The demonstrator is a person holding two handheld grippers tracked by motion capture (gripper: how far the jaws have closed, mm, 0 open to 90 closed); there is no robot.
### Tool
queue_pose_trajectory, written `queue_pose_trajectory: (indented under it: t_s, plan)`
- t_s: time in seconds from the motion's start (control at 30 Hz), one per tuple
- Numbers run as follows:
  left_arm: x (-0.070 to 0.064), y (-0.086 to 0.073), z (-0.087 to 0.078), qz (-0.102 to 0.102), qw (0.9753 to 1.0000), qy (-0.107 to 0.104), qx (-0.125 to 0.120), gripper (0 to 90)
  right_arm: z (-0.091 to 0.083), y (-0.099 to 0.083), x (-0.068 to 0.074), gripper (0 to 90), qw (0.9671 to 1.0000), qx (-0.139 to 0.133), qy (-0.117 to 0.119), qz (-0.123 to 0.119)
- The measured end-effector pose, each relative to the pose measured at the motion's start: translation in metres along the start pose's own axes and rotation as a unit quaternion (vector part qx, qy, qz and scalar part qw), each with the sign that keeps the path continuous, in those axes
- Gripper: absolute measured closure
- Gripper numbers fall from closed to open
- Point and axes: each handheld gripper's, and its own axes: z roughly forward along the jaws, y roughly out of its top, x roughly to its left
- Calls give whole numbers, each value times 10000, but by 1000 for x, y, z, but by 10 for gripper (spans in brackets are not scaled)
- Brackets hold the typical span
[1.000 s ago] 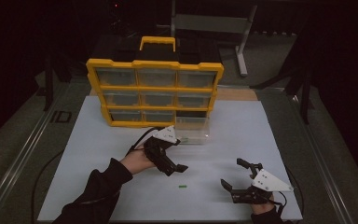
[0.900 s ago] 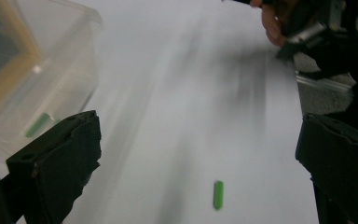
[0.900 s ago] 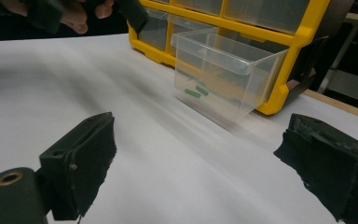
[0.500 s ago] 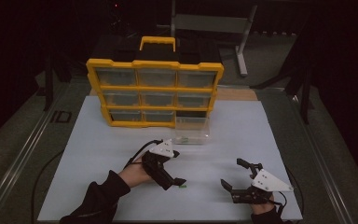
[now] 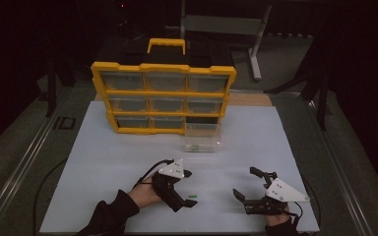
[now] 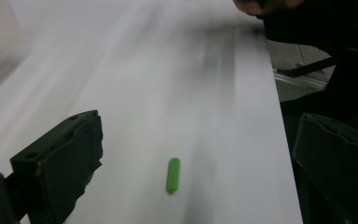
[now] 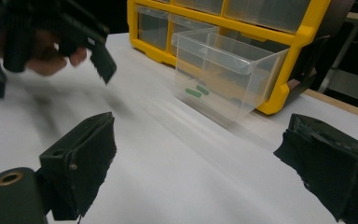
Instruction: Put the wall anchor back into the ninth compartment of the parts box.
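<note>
The clear bin point(image 7: 223, 79) and the left tongs point(image 7: 51, 42) are motion-blurred

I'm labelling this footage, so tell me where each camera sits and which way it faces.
High view: above the person's side, looking forward and down at the cabinet; forearms, left tool, right tool.
Left gripper view: on the left tool, looking down at the peg; own jaws.
Right gripper view: on the right tool, facing the drawer; own jaws.
Shared: high and left views show the peg.
</note>
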Motion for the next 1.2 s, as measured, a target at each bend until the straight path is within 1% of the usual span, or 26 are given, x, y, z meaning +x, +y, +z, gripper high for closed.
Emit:
queue_pose_trajectory:
  t_s: [0.03, 0.07, 0.1, 0.13, 0.17, 0.2, 0.23, 0.27, 0.3, 0.4, 0.47, 0.5, 0.53, 0.57, 0.63, 0.67, 0.7, 0.73, 0.77, 0.8, 0.87, 0.9, 0.97, 1.07, 1.1, 1.2]
  plan:
    - [0, -2, 2, -11, 10000, 22, 6, 24, 0, 0, 0, 91, 10000, 2, 0, -1]
    - [1, -5, 5, -92, 9999, 13, 43, 25, 0, 0, 0, 91, 10000, 5, 0, 0]
    - [1, -8, 9, -166, 9998, -56, 66, 26, 0, 0, 0, 91, 10000, 3, 3, 2]
    - [2, -10, 11, -245, 9996, -86, 130, 26, 0, 0, 0, 91, 10000, -2, 1, 0]
    - [2, -11, 13, -283, 9993, -88, 223, 26, 0, 0, 0, 92, 10000, 1, 2, -3]
    - [2, -11, 13, -283, 9993, -88, 223, 26, 0, 0, 0, 92, 10000, 1, 2, -3]
    - [1, -13, 18, -292, 9985, -27, 459, 26, 0, 0, 0, 92, 10000, 2, 3, -2]
    - [0, -14, 20, -230, 9983, 2, 543, 26, 0, 0, 0, 91, 10000, -4, 4, 0]
    - [-1, -15, 21, -183, 9982, 19, 579, 26, 0, 0, 0, 91, 10000, -18, 4, -8]
    - [-1, -16, 21, -172, 9984, 69, 543, 37, -1, 0, 0, 91, 10000, -25, 4, -8]
    - [-3, -15, 21, -34, 9984, 248, 500, 112, -1, 0, 0, 92, 10000, -26, 8, -9]
    - [-3, -15, 22, -24, 9984, 277, 500, 163, -1, 0, 0, 91, 10000, -24, 8, -10]
    - [-3, -16, 22, 7, 9984, 297, 479, 190, -1, 0, 0, 91, 10000, -25, 8, -9]
    - [-3, -16, 22, 36, 9984, 282, 485, 237, -1, 0, 0, 91, 10000, -21, 7, -9]
    - [-3, -17, 22, 135, 9981, 327, 511, 340, 0, 0, 0, 92, 10000, -19, 6, -9]
    - [-3, -17, 23, 150, 9981, 301, 510, 399, -1, 1, 0, 91, 10000, -21, 8, -11]
    - [-4, -17, 23, 194, 9979, 346, 513, 456, -1, 1, 0, 91, 10000, -20, 10, -15]
    - [-4, -17, 23, 221, 9977, 359, 529, 489, -1, 1, 0, 91, 10000, -18, 10, -12]
    - [-4, -17, 24, 212, 9975, 358, 562, 541, 0, 1, 0, 92, 10000, -16, 9, -12]
    - [-4, -17, 26, 245, 9973, 384, 570, 553, 0, 0, 0, 91, 10000, -3, 11, 2]
    - [-4, -18, 29, 279, 9968, 415, 625, 613, 0, 0, 0, 91, 10000, 4, 11, -6]
    - [-5, -18, 29, 338, 9964, 454, 627, 623, 0, 1, 1, 91, 10000, 4, 10, -8]
    - [-5, -17, 28, 436, 9954, 502, 697, 694, 0, 1, 1, 91, 10000, 0, 11, -10]
    - [-7, -17, 29, 473, 9953, 488, 685, 740, 0, 1, 0, 91, 10000, 0, 6, -1]
    - [-8, -17, 29, 535, 9949, 447, 731, 772, 0, 0, 0, 91, 10000, 6, 7, -8]
    - [-8, -16, 30, 535, 9949, 406, 756, 842, 0, 1, 1, 91, 10000, 6, 10, -19]
